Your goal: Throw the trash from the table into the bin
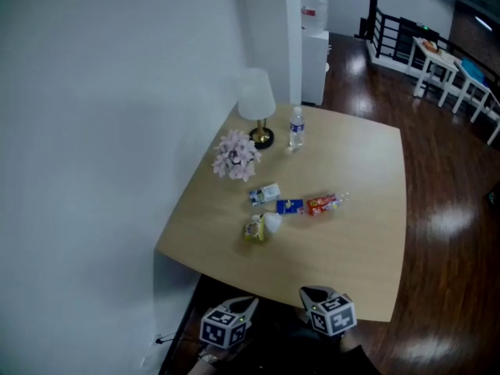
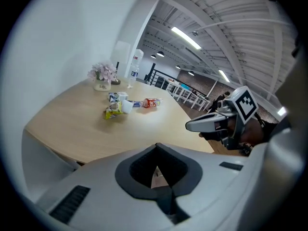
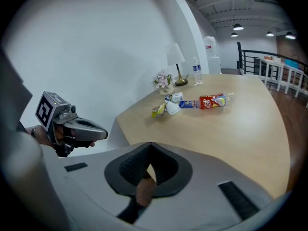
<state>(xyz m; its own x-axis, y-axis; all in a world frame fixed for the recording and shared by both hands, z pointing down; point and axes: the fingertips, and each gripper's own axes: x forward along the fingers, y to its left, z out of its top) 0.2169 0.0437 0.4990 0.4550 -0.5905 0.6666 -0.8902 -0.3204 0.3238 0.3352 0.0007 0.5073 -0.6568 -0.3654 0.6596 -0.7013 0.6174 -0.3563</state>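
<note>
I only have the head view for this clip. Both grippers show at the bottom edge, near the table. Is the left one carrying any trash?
Observer: No. In the left gripper view, the left gripper has its jaws together with nothing between them.
Operator: And the right one?
Observer: Same there. The right gripper view shows the right gripper shut and empty.
</note>
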